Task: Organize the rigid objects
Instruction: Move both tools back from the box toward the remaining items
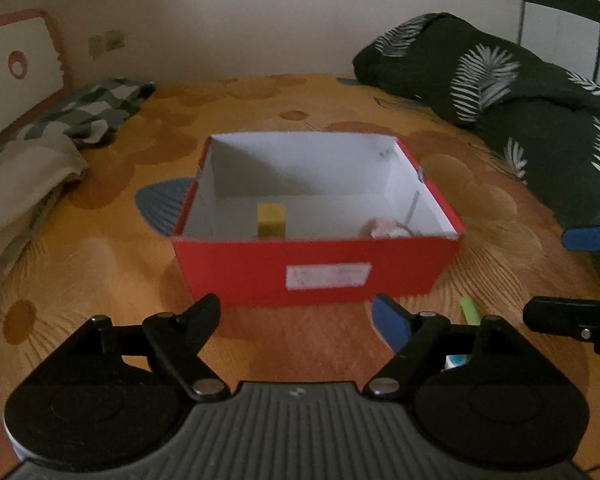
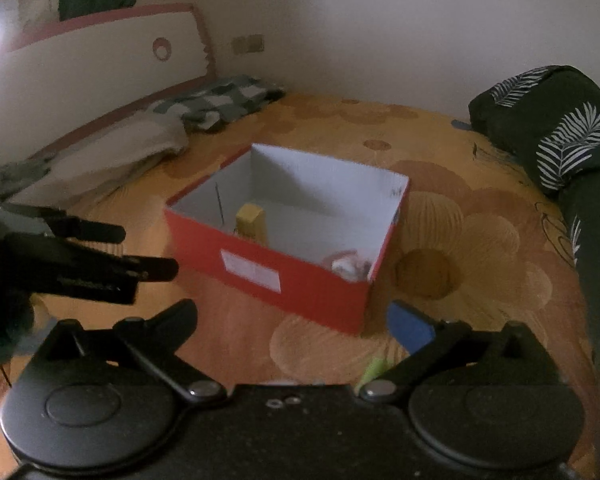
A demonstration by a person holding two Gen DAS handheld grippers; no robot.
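The bed (image 1: 112,240), under an orange flowered sheet, carries everything. A dark leaf-print duvet (image 1: 500,80) is heaped along its right edge, and a checked cloth (image 1: 96,108) and beige cloth (image 1: 24,176) lie along its left edge by the headboard (image 1: 16,64). Near the middle of the bed stands an open red box (image 1: 316,276) with white inner walls; inside it are a yellow block (image 1: 271,220) upright near the front wall and a blurred pinkish-white object (image 1: 384,228) in the front right corner. The left gripper (image 1: 296,316) is level just before the box, its fingers spread wide and holding nothing. The right gripper (image 2: 296,320) points at the box's front corner, fingers likewise wide apart and empty. A small green object (image 1: 471,310) lies on the sheet near the front edge, between the grippers.
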